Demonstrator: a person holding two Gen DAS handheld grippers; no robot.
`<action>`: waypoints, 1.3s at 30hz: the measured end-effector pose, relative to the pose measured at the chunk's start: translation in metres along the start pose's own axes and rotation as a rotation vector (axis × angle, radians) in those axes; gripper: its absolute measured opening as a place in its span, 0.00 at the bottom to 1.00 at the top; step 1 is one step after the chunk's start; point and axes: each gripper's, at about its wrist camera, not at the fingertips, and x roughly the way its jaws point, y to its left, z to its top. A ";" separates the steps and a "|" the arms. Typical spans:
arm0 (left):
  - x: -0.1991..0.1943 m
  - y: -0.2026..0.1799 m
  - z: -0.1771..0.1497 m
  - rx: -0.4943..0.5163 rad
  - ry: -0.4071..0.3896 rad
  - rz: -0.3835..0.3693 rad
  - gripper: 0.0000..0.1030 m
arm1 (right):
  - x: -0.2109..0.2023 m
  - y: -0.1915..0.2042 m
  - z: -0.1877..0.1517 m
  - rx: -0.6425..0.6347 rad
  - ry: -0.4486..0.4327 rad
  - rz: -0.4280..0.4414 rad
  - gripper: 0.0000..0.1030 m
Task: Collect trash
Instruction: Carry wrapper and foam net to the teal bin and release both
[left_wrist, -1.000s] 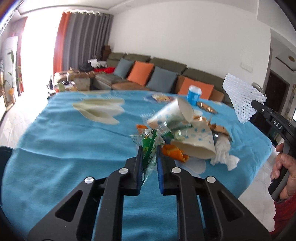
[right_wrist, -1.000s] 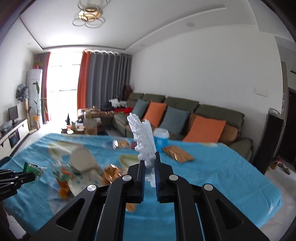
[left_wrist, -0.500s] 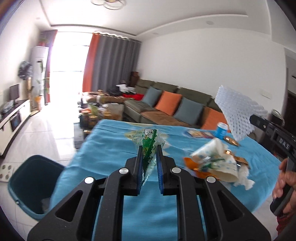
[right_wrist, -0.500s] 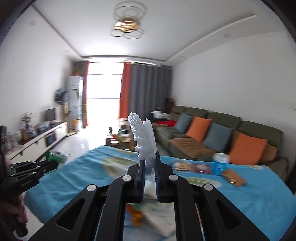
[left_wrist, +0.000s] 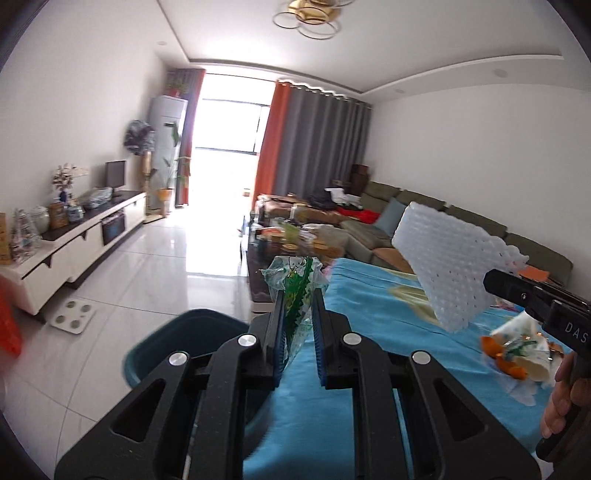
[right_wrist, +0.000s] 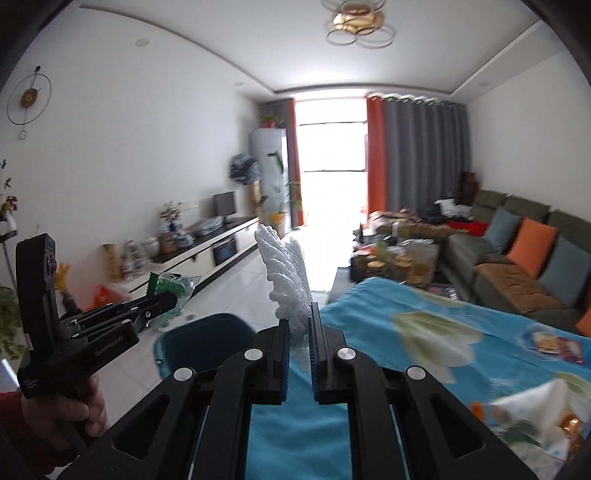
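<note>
My left gripper (left_wrist: 298, 295) is shut on a clear and green plastic wrapper (left_wrist: 294, 281), which sticks up between its blue pads. In the right wrist view that gripper (right_wrist: 170, 295) shows at the left with the wrapper (right_wrist: 168, 286) at its tip. My right gripper (right_wrist: 298, 314) is shut on a white foam net sleeve (right_wrist: 286, 280); the sleeve (left_wrist: 452, 264) also appears broadside at the right of the left wrist view. A dark teal bin (left_wrist: 188, 341) stands on the floor below and ahead of both grippers, beside the table's left end (right_wrist: 201, 341).
The table under a blue cloth (left_wrist: 373, 306) carries a heap of cups, peel and tissue (left_wrist: 517, 354) at the right. A scale (left_wrist: 72, 317) lies on the tiled floor. A TV bench (left_wrist: 77, 236), a cluttered coffee table (right_wrist: 395, 264) and a sofa (right_wrist: 517, 254) ring the room.
Both grippers have swung left, away from the trash heap and towards the table's end, each keeping its hold. The teal bin has come into view below them.
</note>
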 end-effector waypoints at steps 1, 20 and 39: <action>-0.001 0.008 0.001 -0.003 -0.001 0.022 0.13 | 0.006 0.004 0.002 -0.002 0.013 0.017 0.08; 0.039 0.107 -0.025 -0.141 0.174 0.121 0.13 | 0.149 0.064 0.002 0.012 0.296 0.237 0.08; 0.149 0.131 -0.064 -0.234 0.356 0.140 0.45 | 0.214 0.072 -0.019 0.122 0.513 0.241 0.28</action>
